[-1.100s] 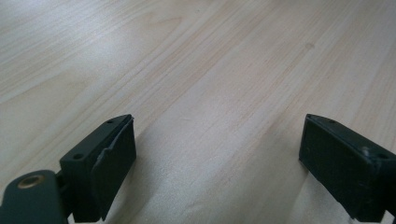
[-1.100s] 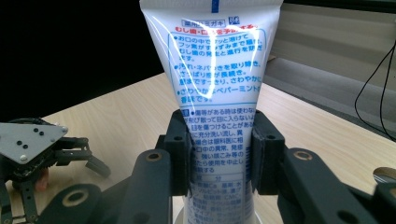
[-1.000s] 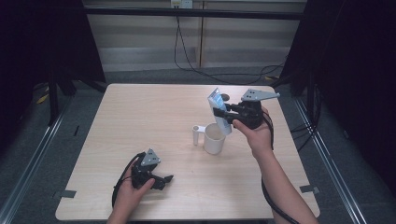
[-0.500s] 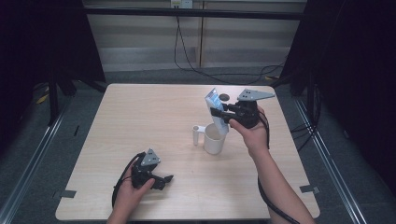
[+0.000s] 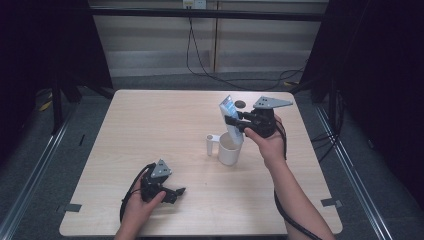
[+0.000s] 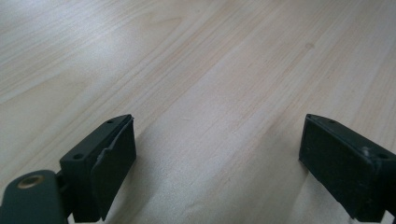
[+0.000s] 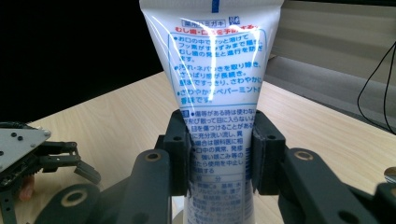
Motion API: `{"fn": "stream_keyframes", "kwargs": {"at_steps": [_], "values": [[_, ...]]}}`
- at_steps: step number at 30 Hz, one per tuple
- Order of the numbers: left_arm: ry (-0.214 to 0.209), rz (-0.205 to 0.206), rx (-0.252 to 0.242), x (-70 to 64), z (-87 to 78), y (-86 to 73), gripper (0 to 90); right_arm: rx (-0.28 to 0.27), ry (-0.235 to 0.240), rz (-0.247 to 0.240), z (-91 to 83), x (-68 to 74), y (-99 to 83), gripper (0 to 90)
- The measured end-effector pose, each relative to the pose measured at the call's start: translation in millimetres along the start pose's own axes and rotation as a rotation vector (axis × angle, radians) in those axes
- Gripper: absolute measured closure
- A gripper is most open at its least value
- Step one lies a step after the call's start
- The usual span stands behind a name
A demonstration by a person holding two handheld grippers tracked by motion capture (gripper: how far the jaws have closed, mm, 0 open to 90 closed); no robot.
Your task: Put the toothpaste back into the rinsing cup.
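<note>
Lowered a touch since a second ago, white plastic toothpaste tube with blue print (image 5: 231, 119), tilted, lower end now dipping at the rim of the white ceramic mug with side handle (image 5: 229, 148); clamped across its middle by the right gripper (image 5: 239, 121), jaws pressed flat on both sides of the printed body (image 7: 219, 140); mug standing right of centre on the pale wooden table (image 5: 150, 125), nearer the right edge than the left; whether the tube's bottom already touches inside the cup, impossible to tell; reads as the drop-in step nearly done, release likely next once the tube leans on the rim; left gripper (image 5: 172, 192) parked near the front edge, unmoved, jaws spread wide over bare wood (image 6: 210, 93), gripping nothing; small dark round object (image 5: 240, 104) lying toward the far right corner.
</note>
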State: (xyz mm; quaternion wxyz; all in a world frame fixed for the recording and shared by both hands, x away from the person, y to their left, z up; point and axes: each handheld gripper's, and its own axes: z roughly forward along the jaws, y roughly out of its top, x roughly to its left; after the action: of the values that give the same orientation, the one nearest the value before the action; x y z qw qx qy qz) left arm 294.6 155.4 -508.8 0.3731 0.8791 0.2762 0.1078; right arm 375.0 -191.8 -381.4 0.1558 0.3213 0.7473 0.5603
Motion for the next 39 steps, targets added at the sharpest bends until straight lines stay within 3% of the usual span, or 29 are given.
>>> {"fn": "stream_keyframes", "kwargs": {"at_steps": [39], "values": [[0.0,0.001,-0.002,0.1,0.1,0.0,10.8,-0.004,-0.016,0.037,12.9,-5.6,-22.5,64.9]]}}
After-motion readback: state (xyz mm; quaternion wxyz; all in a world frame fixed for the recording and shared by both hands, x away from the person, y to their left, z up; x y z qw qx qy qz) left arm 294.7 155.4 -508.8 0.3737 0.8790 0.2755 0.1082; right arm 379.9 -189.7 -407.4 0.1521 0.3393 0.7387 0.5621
